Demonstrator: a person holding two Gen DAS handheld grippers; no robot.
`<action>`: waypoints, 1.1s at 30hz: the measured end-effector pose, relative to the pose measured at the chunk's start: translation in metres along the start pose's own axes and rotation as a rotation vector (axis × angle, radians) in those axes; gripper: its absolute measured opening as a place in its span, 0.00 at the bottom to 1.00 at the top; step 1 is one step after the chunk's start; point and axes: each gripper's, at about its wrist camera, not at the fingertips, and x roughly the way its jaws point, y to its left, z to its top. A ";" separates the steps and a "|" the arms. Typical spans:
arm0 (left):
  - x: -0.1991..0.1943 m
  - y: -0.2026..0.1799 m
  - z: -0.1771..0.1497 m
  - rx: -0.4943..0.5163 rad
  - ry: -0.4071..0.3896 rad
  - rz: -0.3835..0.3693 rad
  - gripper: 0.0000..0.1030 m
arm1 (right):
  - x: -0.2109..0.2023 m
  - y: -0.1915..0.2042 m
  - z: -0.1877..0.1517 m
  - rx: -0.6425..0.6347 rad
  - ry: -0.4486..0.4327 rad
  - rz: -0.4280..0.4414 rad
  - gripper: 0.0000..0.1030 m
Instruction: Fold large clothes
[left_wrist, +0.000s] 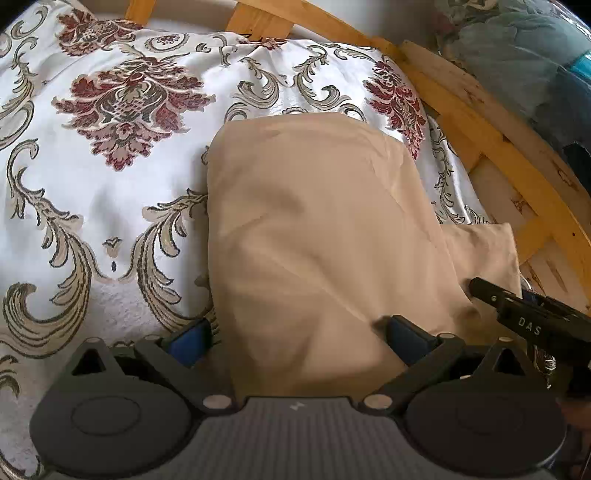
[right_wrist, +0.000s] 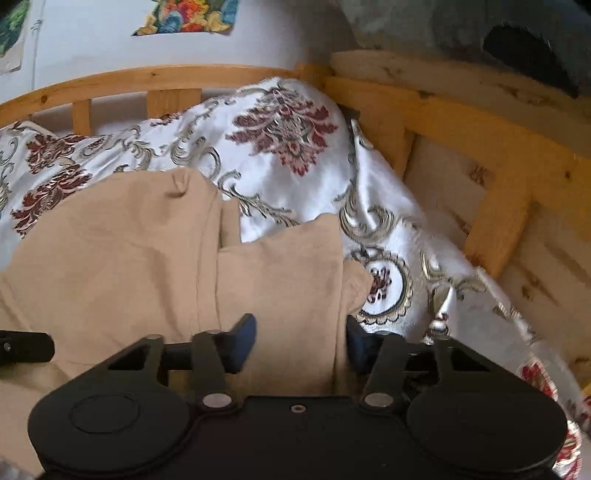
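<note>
Tan garment (left_wrist: 314, 229) on bedspread (left_wrist: 110, 192), partly folded, sleeve flap loose. Our left gripper (left_wrist: 299, 332) and right gripper (right_wrist: 301, 341) gape around cloth, unclamped; folds remain.

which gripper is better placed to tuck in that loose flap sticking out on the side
Right. The right gripper is open directly over the loose flap. The left gripper straddles the main folded tan garment, further from it.
</note>
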 end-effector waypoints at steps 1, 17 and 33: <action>0.000 -0.001 0.000 0.000 0.001 0.004 1.00 | -0.002 0.003 0.000 -0.024 -0.009 -0.006 0.41; -0.009 0.073 0.044 -0.174 0.105 -0.162 0.98 | 0.008 -0.011 -0.003 0.119 0.018 0.044 0.42; 0.015 0.034 0.067 -0.090 0.205 -0.172 0.72 | 0.006 -0.001 -0.006 0.084 -0.043 0.018 0.27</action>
